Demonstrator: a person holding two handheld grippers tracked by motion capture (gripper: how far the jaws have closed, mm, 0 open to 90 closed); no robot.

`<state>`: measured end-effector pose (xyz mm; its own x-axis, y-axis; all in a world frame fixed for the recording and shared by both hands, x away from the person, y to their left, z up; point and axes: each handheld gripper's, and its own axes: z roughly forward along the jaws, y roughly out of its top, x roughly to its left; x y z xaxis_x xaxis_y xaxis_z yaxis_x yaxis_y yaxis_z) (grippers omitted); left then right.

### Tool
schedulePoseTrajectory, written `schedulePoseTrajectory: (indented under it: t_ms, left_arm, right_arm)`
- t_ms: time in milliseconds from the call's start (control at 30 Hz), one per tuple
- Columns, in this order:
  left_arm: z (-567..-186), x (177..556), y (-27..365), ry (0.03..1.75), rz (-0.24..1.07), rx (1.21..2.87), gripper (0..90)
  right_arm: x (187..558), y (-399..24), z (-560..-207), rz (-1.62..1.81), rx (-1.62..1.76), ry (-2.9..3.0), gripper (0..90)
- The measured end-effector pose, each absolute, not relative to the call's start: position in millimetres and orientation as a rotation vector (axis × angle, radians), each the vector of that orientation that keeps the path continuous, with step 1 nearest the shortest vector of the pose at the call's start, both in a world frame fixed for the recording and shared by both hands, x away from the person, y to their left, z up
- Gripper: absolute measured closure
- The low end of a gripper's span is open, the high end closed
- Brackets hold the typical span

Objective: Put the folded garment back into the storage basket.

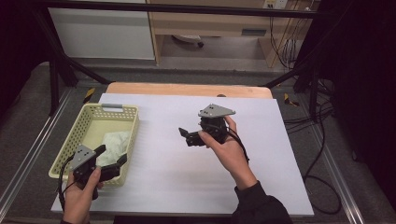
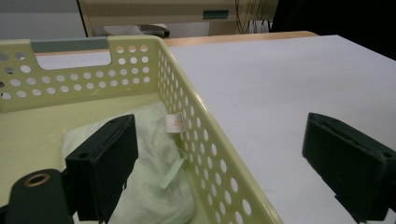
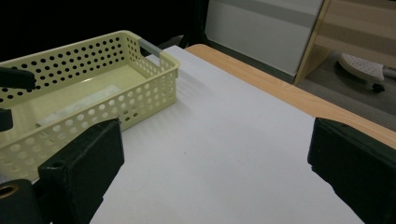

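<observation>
Two grippers hang over the white table [image 1: 196, 177], both with jaws spread and holding nothing. The left gripper [image 1: 112, 156] sits at the near right corner of the pale yellow perforated basket [image 1: 88, 122] at the table's left, one jaw above the crumpled white cloth [image 2: 154, 163] inside. The right gripper [image 1: 187, 136] hovers mid-table, well apart from the basket.

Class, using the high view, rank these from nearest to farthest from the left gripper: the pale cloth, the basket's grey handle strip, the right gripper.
1. Pale crumpled cloth, inside the perforated yellow plastic basket, just beyond the left gripper.
2. Grey handle strip, on the basket's far end wall.
3. Right gripper, over the white tabletop, mid-table.
</observation>
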<state>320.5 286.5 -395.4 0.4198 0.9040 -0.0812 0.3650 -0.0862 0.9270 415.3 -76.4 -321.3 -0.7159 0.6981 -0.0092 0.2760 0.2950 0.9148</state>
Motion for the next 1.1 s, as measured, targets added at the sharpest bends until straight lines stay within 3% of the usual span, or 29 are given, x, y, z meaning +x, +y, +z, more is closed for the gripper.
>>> schedulePoseTrajectory:
  t_ms: [1100]
  left_arm:
    - [-404, 325, 290, 1.177, 0.653, 1.663, 12.5]
  right_arm:
    - [412, -149, -296, 1.404, 0.943, 1.983, 1.7]
